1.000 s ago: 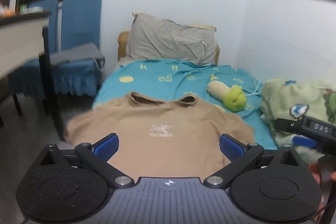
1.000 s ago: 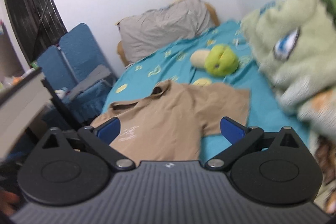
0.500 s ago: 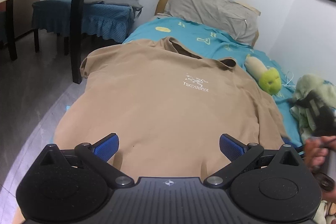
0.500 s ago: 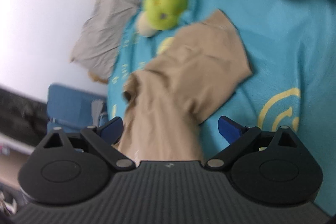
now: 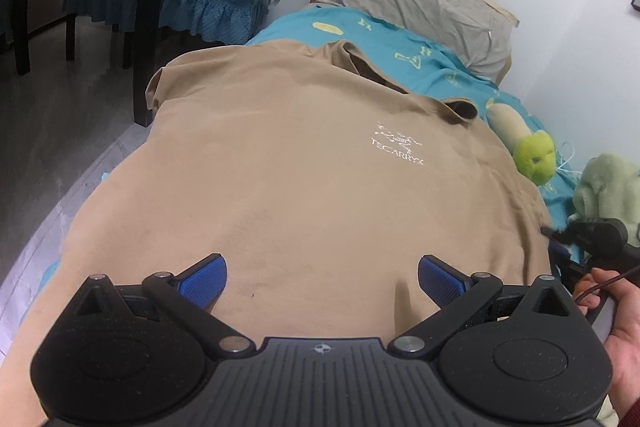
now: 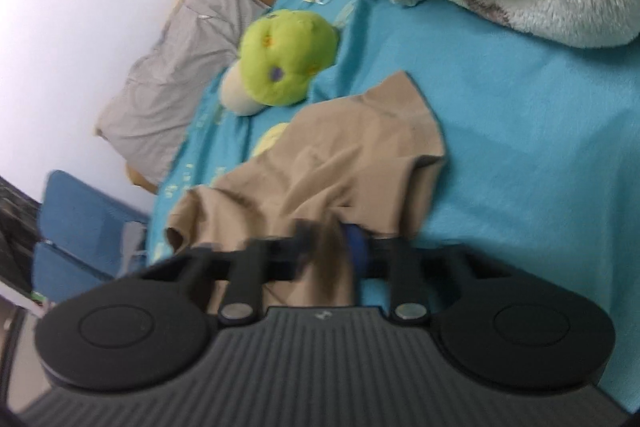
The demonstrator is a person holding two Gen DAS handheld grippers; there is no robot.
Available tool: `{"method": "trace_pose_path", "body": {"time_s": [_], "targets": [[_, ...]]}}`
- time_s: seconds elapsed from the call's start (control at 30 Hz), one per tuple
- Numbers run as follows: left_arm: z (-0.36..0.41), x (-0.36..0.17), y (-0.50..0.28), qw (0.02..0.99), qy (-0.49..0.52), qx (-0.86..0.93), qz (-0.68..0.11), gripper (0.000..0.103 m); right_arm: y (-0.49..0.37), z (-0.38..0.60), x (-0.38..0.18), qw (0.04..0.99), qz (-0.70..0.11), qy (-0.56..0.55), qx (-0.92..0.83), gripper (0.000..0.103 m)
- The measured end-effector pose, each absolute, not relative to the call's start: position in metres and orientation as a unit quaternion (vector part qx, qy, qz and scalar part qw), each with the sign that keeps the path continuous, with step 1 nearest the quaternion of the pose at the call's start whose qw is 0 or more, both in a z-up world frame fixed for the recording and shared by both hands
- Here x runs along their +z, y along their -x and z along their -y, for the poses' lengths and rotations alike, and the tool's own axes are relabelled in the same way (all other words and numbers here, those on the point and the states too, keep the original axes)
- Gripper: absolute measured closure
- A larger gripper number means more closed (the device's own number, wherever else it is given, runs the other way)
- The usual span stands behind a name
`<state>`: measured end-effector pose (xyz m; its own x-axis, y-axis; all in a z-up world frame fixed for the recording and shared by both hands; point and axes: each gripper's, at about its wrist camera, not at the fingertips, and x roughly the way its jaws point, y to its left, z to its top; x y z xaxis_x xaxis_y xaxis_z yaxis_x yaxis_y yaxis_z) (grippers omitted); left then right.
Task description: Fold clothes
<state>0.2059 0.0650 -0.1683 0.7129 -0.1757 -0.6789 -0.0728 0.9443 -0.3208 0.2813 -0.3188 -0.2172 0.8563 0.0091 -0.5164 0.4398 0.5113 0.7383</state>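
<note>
Right gripper (image 6: 332, 247) has closed its fingers on the tan shirt's (image 5: 304, 179) edge.
Left gripper (image 5: 322, 279) hovers open; the thin pinch could slip when lifted.

1. The shirt (image 5: 300, 179) lies on the bed (image 5: 420, 59), ahead of the left gripper (image 5: 322, 281).
2. The pillow (image 5: 424, 3) lies beyond it.
3. The plush toy (image 5: 532, 155) sits ahead-right.

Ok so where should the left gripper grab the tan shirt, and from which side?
Probably the bottom hem of the tan shirt, right ahead of the open left gripper. Come in low from the foot of the bed: the hem is the nearest free edge, and the right gripper looks pinched on the side.
</note>
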Motion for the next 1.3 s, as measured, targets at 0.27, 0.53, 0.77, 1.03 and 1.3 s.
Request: {"method": "trace_pose_path", "body": {"time_s": [0.27,0.53,0.77,1.03,1.3], "targets": [[-0.065,-0.169,-0.205,0.912,0.161,-0.030,-0.377,0.000,-0.264,0.342,-0.178,0.879,-0.163,-0.381,-0.235,0.100],[-0.066,-0.170,-0.205,0.910,0.167,-0.029,-0.379,0.000,-0.246,0.364,-0.230,0.793,-0.193,-0.548,-0.184,0.093],[-0.066,-0.172,-0.205,0.910,0.165,-0.029,-0.380,0.000,-0.244,0.343,-0.218,0.792,-0.201,-0.549,-0.176,0.036],[-0.064,-0.174,-0.204,0.911,0.159,-0.027,-0.380,0.000,-0.242,0.339,-0.219,0.797,-0.198,-0.537,-0.192,0.036],[-0.063,-0.176,-0.203,0.913,0.154,-0.026,-0.377,0.000,-0.280,0.369,-0.239,0.825,-0.175,-0.515,-0.150,0.036]]}}
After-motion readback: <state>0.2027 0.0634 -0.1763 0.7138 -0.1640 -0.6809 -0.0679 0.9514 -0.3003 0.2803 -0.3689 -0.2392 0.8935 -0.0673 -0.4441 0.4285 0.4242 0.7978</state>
